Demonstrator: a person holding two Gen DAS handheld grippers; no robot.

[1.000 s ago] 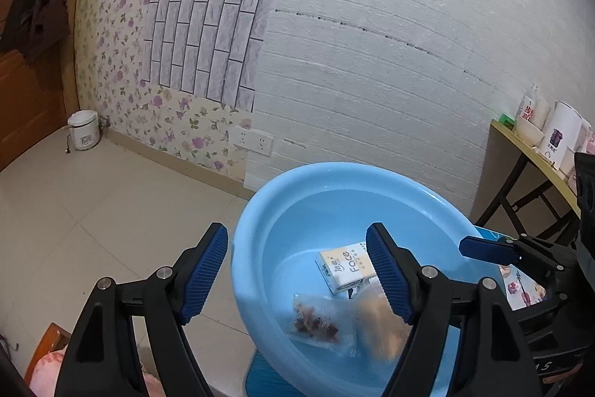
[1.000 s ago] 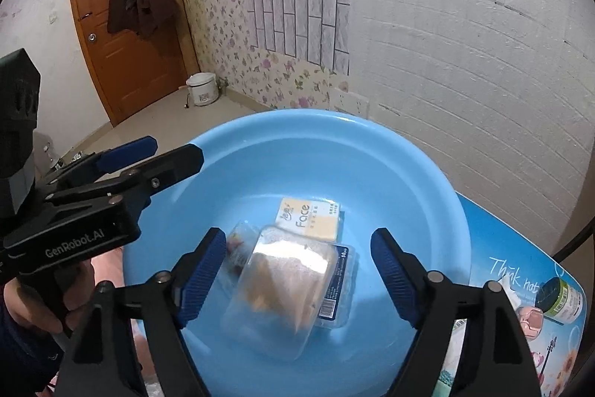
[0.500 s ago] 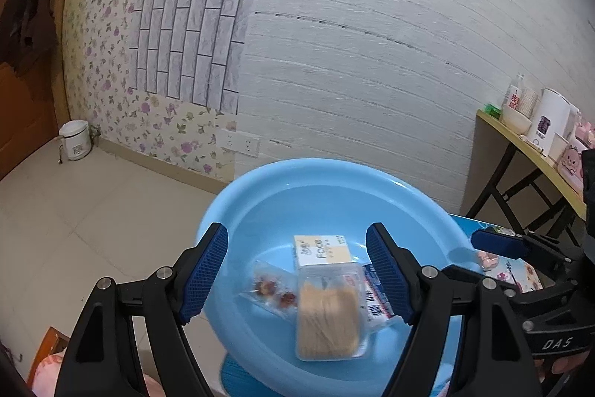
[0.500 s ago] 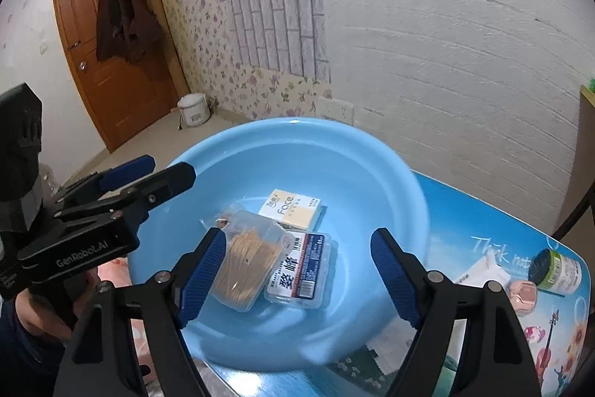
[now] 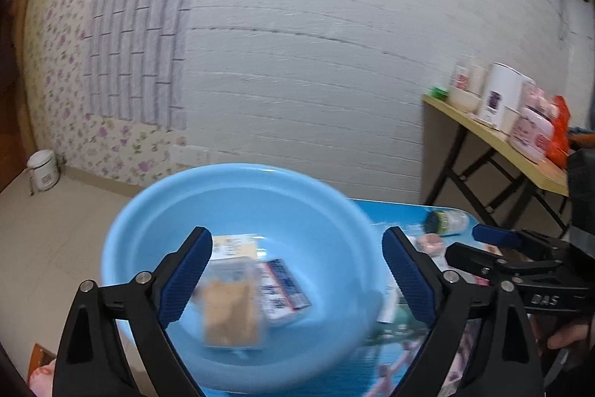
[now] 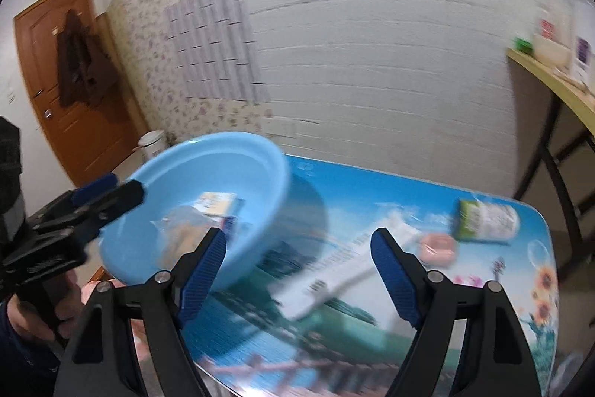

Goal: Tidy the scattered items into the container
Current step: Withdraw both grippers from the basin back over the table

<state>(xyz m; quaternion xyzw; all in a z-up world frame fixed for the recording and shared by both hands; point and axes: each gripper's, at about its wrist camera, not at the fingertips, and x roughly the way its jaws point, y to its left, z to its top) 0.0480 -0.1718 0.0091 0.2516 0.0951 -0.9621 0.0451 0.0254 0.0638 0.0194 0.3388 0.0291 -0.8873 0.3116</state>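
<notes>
A light blue basin (image 5: 238,170) stands at the left end of a picture-topped table (image 6: 372,188). In it lie a clear box of tan sticks (image 5: 230,311), a blue-and-red labelled packet (image 5: 282,285) and a tissue pack (image 5: 234,246). My left gripper (image 5: 297,279) hovers over the basin (image 6: 223,144), its jaws opening with nothing pressed between them. My right gripper (image 6: 297,270) is open above the table, a long white box (image 6: 334,270) lying below it. A pink item (image 6: 437,246) and a green-labelled jar (image 6: 487,220) lie further right.
A yellow side table (image 5: 502,136) with cups and packets stands at the right by the white brick wall. A small white cooker (image 5: 42,170) sits on the floor at the left. A brown door (image 6: 63,80) is at the far left.
Both grippers have drawn back and swung right. The clear box has settled in the basin. The left jaws stand wider. The white box, pink item and jar have come into the right wrist view.
</notes>
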